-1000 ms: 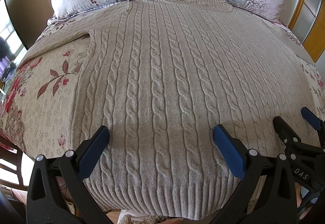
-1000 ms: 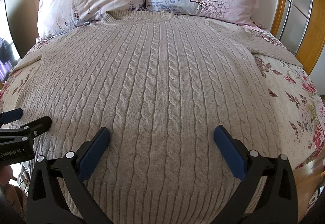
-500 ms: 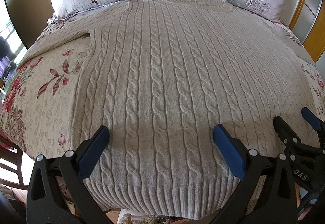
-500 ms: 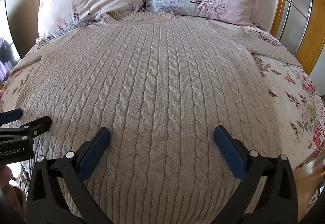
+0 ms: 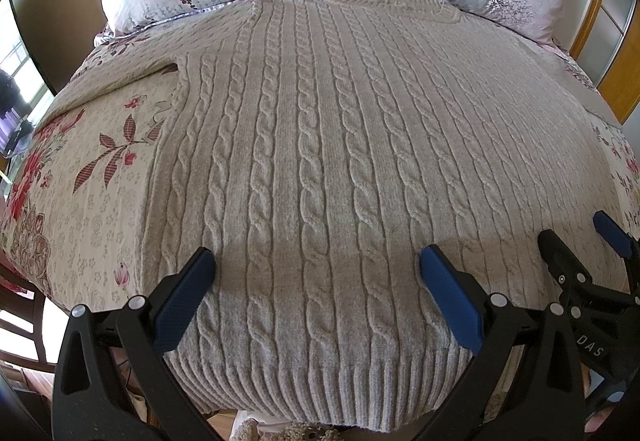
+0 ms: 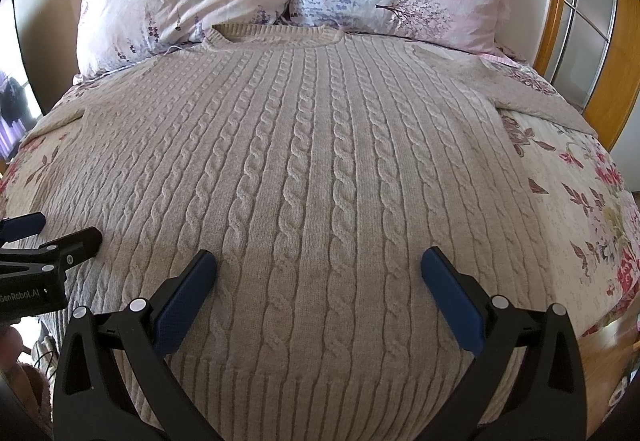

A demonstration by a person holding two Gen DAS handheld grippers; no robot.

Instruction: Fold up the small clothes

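Nothing moved: flat cable-knit sweater (image 5: 320,145)

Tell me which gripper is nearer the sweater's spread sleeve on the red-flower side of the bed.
Left. The left gripper hangs open over the hem on the side of that sleeve; the right gripper, also open, is over the sweater farther across.
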